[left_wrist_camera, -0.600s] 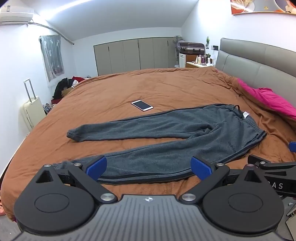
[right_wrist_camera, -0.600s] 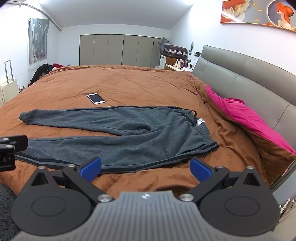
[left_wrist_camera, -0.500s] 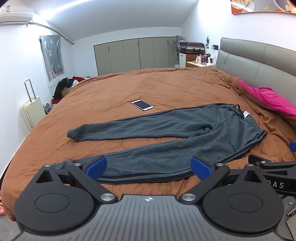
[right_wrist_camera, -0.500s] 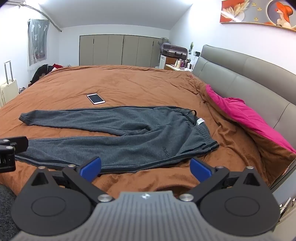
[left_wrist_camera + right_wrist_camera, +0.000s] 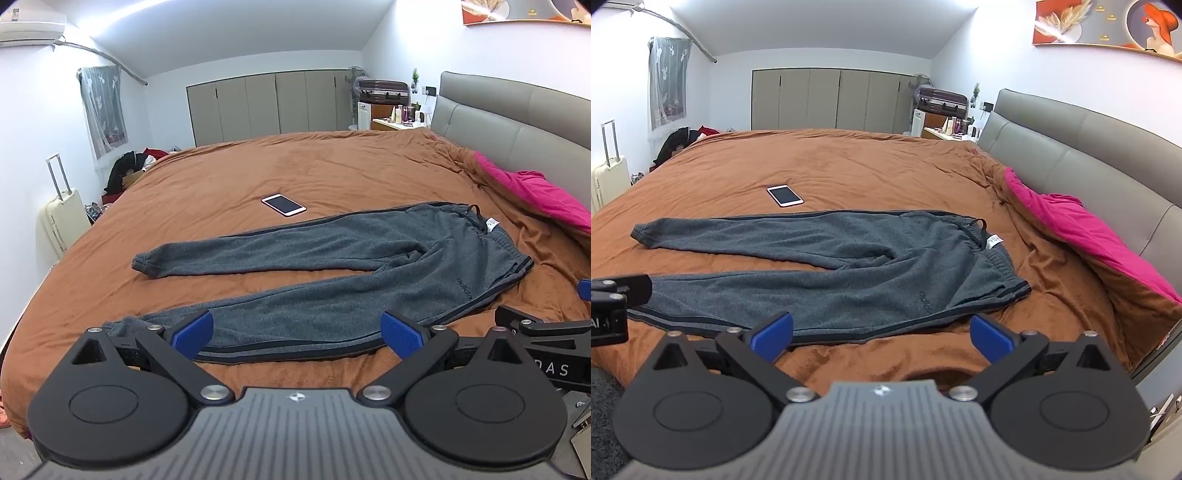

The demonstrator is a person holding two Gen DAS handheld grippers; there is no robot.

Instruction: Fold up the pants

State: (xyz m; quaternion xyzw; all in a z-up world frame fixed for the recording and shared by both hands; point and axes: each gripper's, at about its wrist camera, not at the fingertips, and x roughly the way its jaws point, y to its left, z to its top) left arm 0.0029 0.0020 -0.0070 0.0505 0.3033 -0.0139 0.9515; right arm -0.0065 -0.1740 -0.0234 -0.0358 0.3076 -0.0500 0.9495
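On the brown bedspread (image 5: 332, 173) in front of you, the grey pants (image 5: 332, 295) lie flat and unfolded, waistband toward the grey headboard (image 5: 1089, 147), legs spread apart toward the foot end, with a white-edged phone (image 5: 283, 205) just beyond the far leg and a pink blanket (image 5: 1082, 225) bunched along the headboard side. Your left gripper (image 5: 297, 334) and right gripper (image 5: 881, 332) hover above the near edge of the bed, both with blue pads spread wide apart and gripping nothing. Small dark lettering is printed on the hip and a white tag (image 5: 994, 240) sits at the waistband; neither can be read reliably.
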